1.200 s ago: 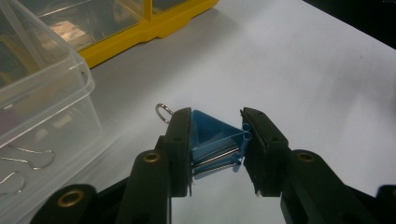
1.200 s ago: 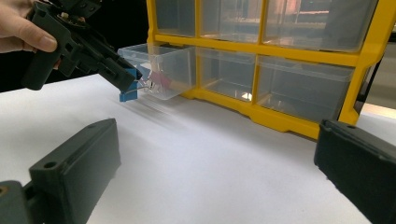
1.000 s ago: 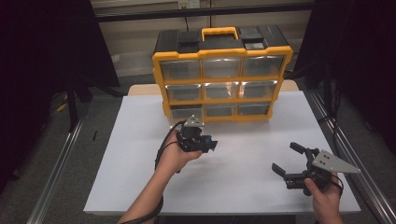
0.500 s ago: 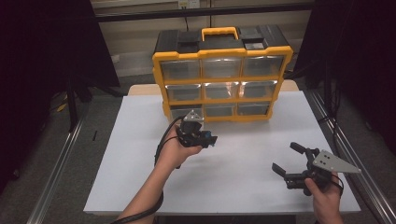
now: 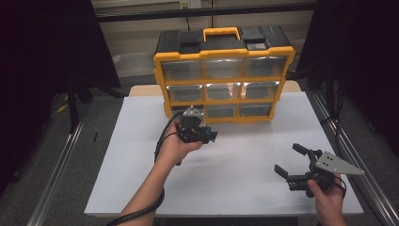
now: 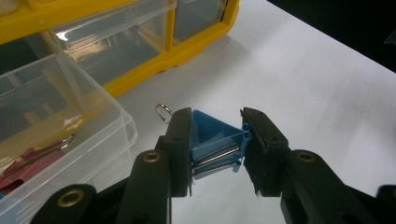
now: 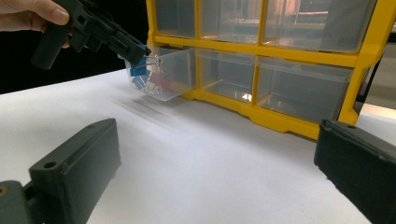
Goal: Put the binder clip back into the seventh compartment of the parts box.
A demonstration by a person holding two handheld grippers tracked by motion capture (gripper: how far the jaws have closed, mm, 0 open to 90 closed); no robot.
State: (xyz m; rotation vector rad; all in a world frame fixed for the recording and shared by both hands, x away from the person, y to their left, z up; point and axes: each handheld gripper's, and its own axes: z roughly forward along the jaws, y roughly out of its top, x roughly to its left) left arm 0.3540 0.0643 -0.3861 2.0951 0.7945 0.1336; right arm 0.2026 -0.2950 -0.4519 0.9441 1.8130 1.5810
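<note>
Clamped in left gripper (image 6: 215, 140) — small blue metal binder clip (image 6: 212, 137), just beside pulled-out clear plastic drawer (image 6: 60, 126); right gripper (image 5: 294, 165) agape, well apart.

Lab test bench: white table (image 5: 235, 188), dark curtains (image 5: 42, 70), metal rails (image 5: 56, 179)

White table (image 5: 141, 155) bears yellow drawer organizer (image 5: 225, 70).

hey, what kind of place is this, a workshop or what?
Probably a lab-style recording bench rather than a real workshop: a white table ringed by dark curtains, a yellow drawer organizer, and handheld left tongs gripping a blue binder clip.
</note>
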